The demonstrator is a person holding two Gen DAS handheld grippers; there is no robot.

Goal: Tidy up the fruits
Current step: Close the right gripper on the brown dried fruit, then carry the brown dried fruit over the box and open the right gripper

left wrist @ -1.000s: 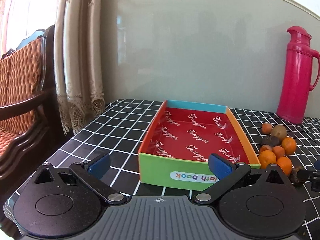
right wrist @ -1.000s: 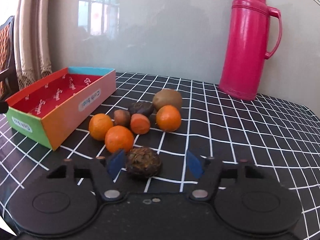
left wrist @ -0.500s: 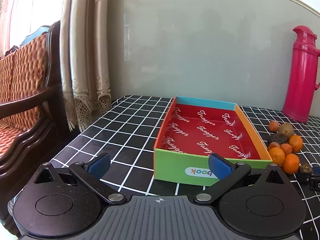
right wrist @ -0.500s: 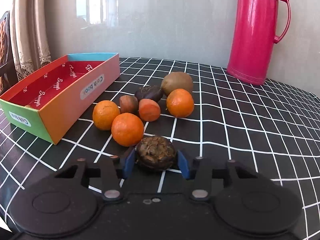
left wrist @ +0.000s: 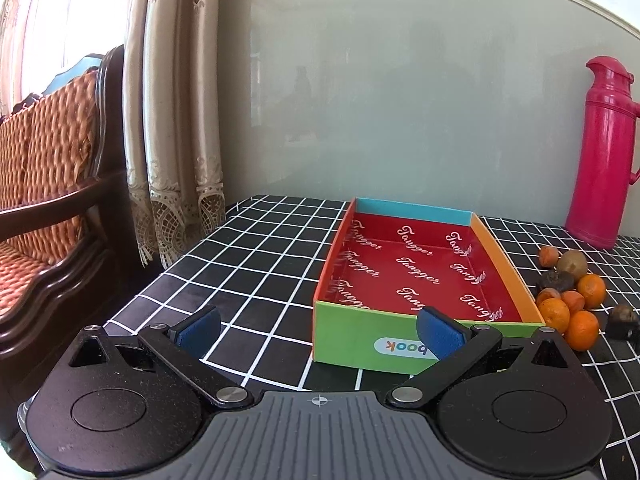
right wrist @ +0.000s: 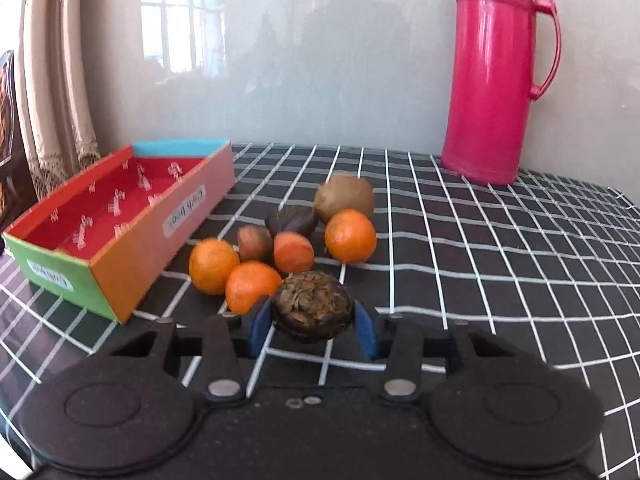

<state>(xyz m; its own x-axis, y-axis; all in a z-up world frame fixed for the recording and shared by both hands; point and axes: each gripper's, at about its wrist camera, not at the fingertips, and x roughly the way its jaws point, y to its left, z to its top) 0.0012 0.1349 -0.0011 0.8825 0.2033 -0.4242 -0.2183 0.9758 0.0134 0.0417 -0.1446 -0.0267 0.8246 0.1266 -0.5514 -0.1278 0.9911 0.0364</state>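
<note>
Gripping dark fruit (right wrist: 312, 307) beside oranges (right wrist: 253, 286)

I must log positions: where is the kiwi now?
In the right wrist view, the kiwi lies at the far end of the fruit pile, behind an orange, beside the dark fruit.

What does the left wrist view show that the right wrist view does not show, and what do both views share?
Only the left wrist view: the open left gripper, holding nothing, and a wooden chair with an orange cushion beside the table.

Only the right wrist view: the right gripper closed on a dark rough fruit, seen from close, and a window reflected in the wall.

Both views: the colourful box with a red inside and no fruit in it, the pile of oranges with a kiwi, the pink thermos, and the black checked tablecloth.
</note>
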